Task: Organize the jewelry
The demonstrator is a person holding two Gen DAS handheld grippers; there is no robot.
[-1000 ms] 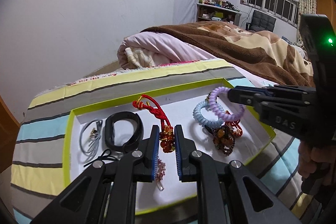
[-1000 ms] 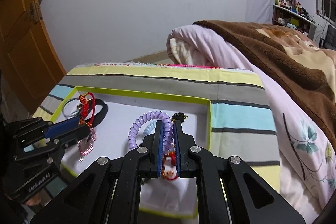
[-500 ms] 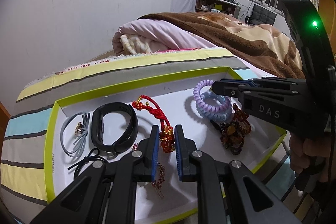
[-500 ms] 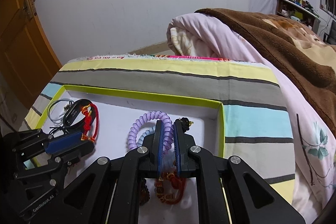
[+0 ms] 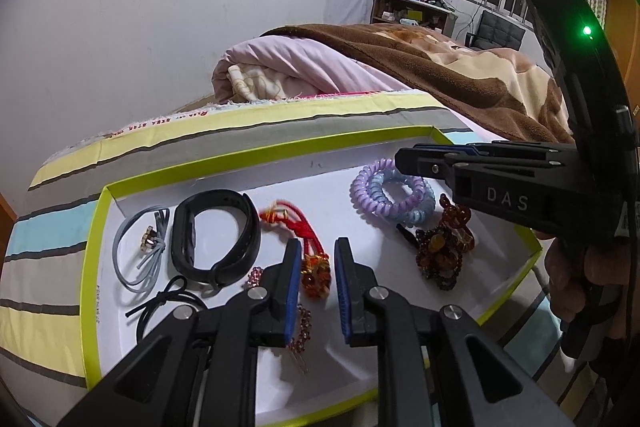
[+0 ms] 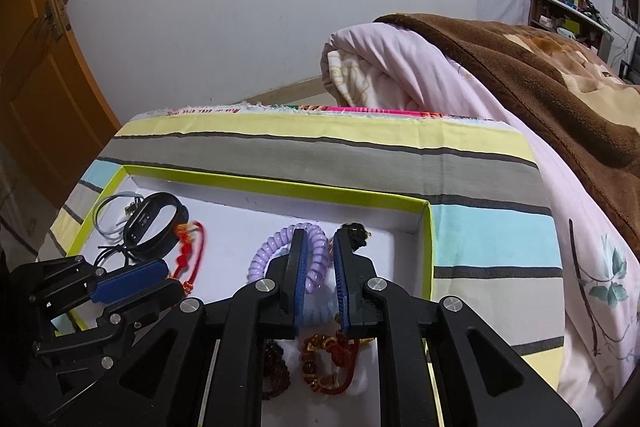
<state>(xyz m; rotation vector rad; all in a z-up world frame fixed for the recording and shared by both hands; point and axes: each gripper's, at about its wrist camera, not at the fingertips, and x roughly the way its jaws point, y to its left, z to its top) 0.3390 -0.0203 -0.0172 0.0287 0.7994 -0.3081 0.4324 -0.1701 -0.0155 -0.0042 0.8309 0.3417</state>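
Both your grippers have just been opening. The left gripper (image 5: pixel 316 267) now stands apart around the red cord bracelet (image 5: pixel 298 231), pads off it, near the tray's (image 5: pixel 93 247) middle. The right gripper (image 6: pixel 318 267) has released the purple coil band (image 6: pixel 280 247), which lies loose between its jaws by the far right corner. White floor is bare along the far wall between the two clusters.

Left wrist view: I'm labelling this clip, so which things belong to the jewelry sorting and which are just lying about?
Job:
green-rimmed tray
black wristband
red knotted cord
purple coil hair tie
amber bead bracelet
grey cord

Lying about:
brown blanket
pink quilt
shelf
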